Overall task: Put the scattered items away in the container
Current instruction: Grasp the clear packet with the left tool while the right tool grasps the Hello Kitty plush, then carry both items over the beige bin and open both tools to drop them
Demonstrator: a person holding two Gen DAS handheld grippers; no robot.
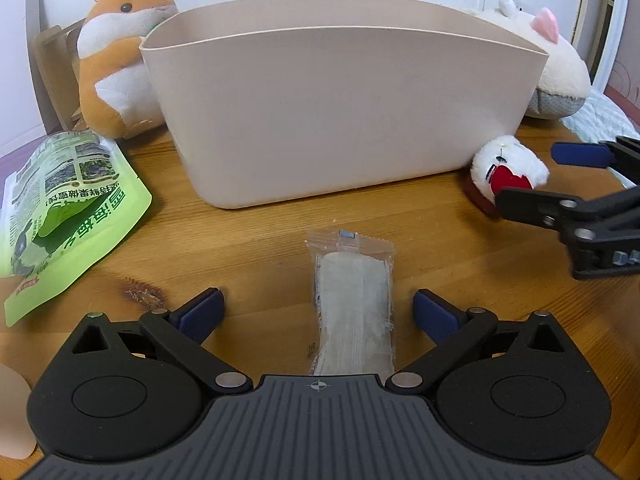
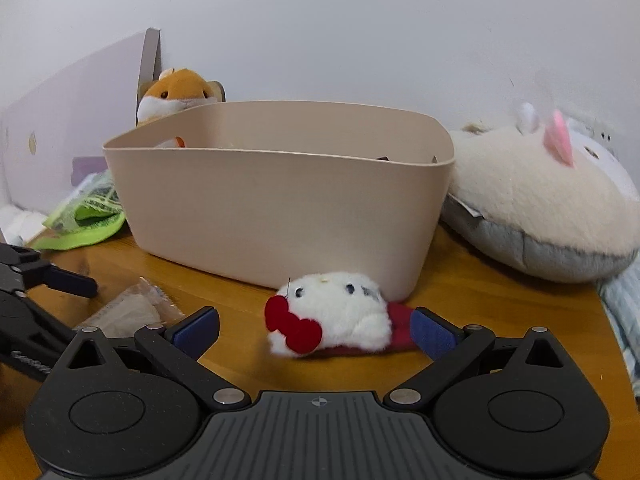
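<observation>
While the left gripper (image 1: 318, 312) stands spread around a clear packet (image 1: 352, 300) on the table (image 1: 248, 248), the right gripper (image 2: 316, 330) gapes around a small white plush (image 2: 332, 314). At twelve o'clock the beige bin (image 1: 336, 116) blocks the way; a green pouch (image 1: 60, 216) and hamster toy (image 1: 116, 60) lie at ten, a cream plush (image 2: 536, 200) at two.

You are in a home, likely a bedroom: a wooden table (image 1: 248, 240) against a plain white wall (image 2: 320, 32), plush toys such as an orange hamster (image 1: 120, 60), and quilted bedding (image 1: 600, 120) at the table's edge.
</observation>
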